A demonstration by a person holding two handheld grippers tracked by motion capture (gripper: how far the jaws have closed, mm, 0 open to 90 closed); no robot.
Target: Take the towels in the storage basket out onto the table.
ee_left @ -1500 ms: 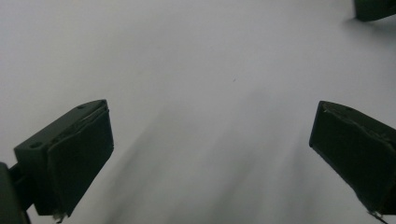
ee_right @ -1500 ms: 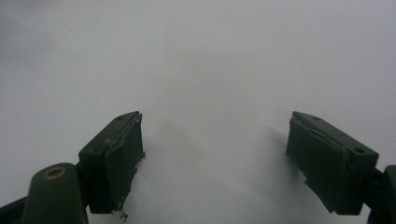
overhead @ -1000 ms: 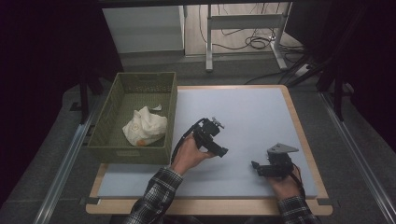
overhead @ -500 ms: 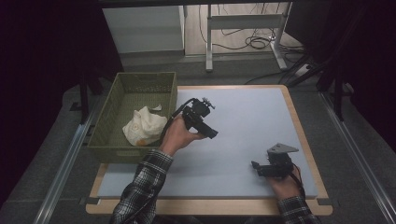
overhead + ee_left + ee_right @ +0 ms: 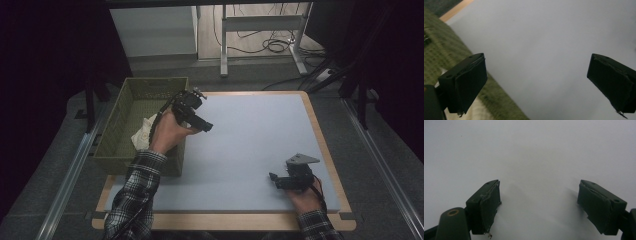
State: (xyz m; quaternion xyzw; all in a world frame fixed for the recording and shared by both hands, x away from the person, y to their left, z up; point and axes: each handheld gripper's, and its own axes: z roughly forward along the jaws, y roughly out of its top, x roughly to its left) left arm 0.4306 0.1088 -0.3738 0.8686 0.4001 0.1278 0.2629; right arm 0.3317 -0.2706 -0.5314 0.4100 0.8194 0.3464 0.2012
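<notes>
A dark room with a grey carpeted floor surrounds the bench (image 5: 250, 150), whose pale mat is framed by a wooden rim. Past its far edge stand a white cabinet (image 5: 152, 30) and a metal stand (image 5: 260, 25) with cables on the floor.

At the bench's left edge sits a green basket (image 5: 132, 107), reaching from the far left corner toward the near one. A cream cloth (image 5: 145, 134) lies inside it, against the wall nearest the mat.

The person's left arm, in a plaid sleeve (image 5: 132, 200), crosses the basket's near right corner. The left hand-held gripper (image 5: 207, 127) is held in the air above the basket's right wall, pointing out over the mat; its jaws stand wide apart with nothing between them.

The right hand-held gripper (image 5: 272, 177) rests low on the mat near the bench's near right corner, pointing left. Its jaws are also spread wide and empty, over bare mat.
</notes>
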